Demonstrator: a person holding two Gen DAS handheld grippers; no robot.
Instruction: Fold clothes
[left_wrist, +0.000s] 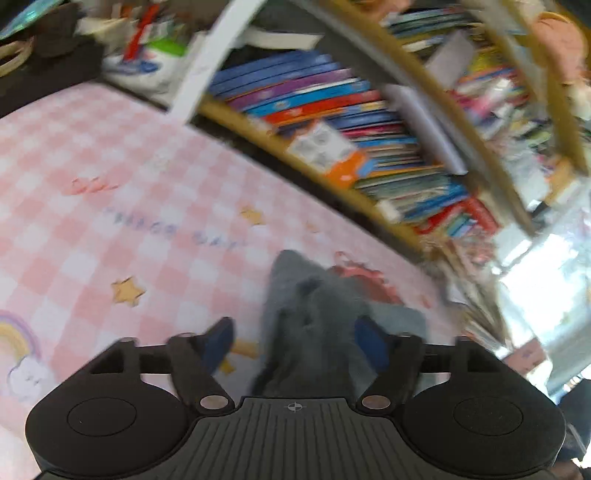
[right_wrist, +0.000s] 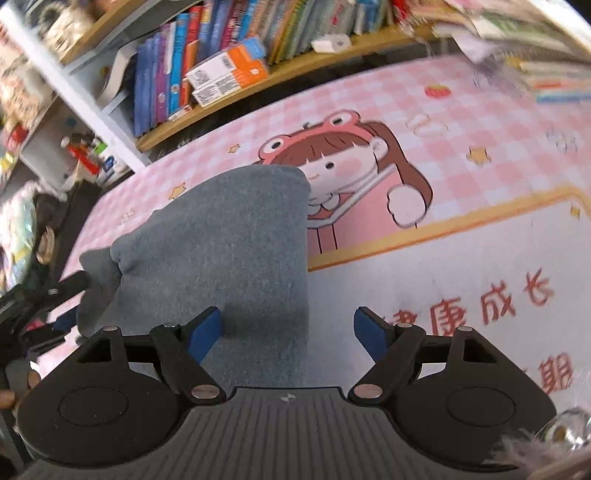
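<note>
A folded grey garment lies on the pink checked cartoon mat. My right gripper is open just above the garment's near end, its left finger over the cloth. In the left wrist view the grey garment bunches up between the wide-apart blue pads of my left gripper; the view is blurred. The left gripper also shows in the right wrist view at the garment's left corner.
A wooden bookshelf full of colourful books runs along the mat's far edge; it also shows in the left wrist view. An orange and white box leans on it. Cluttered white shelves stand at the left.
</note>
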